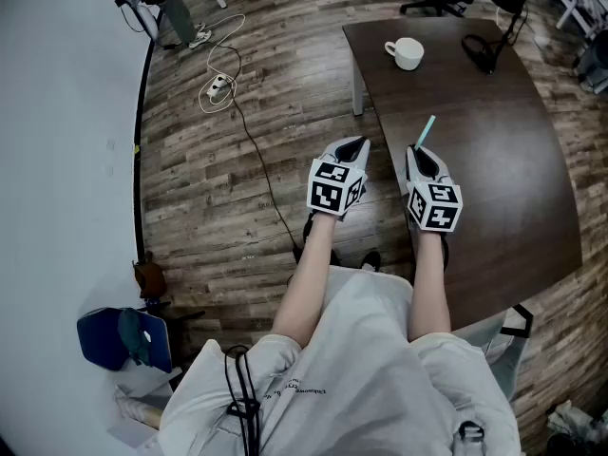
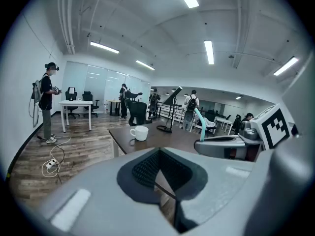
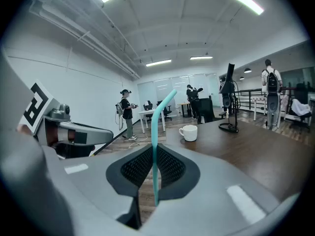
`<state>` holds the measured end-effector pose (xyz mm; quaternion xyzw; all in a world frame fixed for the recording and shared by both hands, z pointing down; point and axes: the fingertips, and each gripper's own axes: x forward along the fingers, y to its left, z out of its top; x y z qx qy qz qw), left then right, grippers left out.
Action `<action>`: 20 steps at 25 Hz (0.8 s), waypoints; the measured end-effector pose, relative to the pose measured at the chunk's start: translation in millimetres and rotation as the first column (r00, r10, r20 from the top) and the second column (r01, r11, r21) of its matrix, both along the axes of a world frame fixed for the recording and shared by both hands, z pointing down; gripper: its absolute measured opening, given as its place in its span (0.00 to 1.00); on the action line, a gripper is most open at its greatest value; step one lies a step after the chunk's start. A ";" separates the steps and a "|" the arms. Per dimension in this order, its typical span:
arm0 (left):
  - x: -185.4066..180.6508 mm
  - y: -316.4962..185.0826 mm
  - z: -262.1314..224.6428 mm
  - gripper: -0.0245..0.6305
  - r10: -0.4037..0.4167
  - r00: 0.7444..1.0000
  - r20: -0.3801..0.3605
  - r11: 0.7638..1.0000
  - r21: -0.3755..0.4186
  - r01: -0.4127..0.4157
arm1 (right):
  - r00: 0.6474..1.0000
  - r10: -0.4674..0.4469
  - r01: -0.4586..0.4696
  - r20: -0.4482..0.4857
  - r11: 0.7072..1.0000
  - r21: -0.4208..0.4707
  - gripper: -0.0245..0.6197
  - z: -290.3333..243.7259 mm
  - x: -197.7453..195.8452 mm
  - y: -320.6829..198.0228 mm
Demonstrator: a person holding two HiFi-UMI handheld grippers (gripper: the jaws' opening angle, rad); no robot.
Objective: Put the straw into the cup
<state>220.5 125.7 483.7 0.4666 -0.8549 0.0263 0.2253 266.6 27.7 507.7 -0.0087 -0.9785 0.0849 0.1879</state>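
Note:
A teal bent straw (image 3: 155, 146) stands between the jaws of my right gripper (image 3: 153, 173), which is shut on it; its tip (image 1: 427, 128) pokes out over the dark table. The white cup (image 1: 407, 53) stands upright at the table's far left corner, well ahead of both grippers, and shows in the right gripper view (image 3: 188, 132) and left gripper view (image 2: 140, 132). My left gripper (image 1: 348, 152) hovers over the floor left of the table, shut with nothing in it (image 2: 162, 173).
The dark brown table (image 1: 494, 169) has black headphones (image 1: 482, 51) near its far edge. White cables and a power strip (image 1: 218, 87) lie on the wood floor. Several people and office chairs stand further back in the room.

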 end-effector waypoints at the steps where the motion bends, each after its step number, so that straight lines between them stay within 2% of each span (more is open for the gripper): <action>1: -0.9 0.3 1.7 0.04 0.001 1.000 -0.002 1.000 -0.004 -0.001 | 1.000 0.003 -0.003 -0.001 1.000 -0.001 0.11 0.7 -1.0 -0.8; 8: -17.6 1.2 0.3 0.04 0.007 1.000 -0.022 1.000 0.004 -0.006 | 1.000 0.012 -0.011 -0.025 1.000 0.011 0.11 1.3 -13.1 2.8; 16: -44.7 10.3 6.6 0.04 0.075 0.997 -0.036 0.997 0.000 -0.075 | 1.000 0.011 -0.011 -0.005 1.000 -0.008 0.11 -1.8 -44.0 18.1; 20: -69.0 24.8 11.2 0.04 0.074 0.996 -0.046 0.997 -0.013 -0.075 | 0.998 0.064 -0.064 0.001 0.998 -0.018 0.11 -0.9 -61.0 23.6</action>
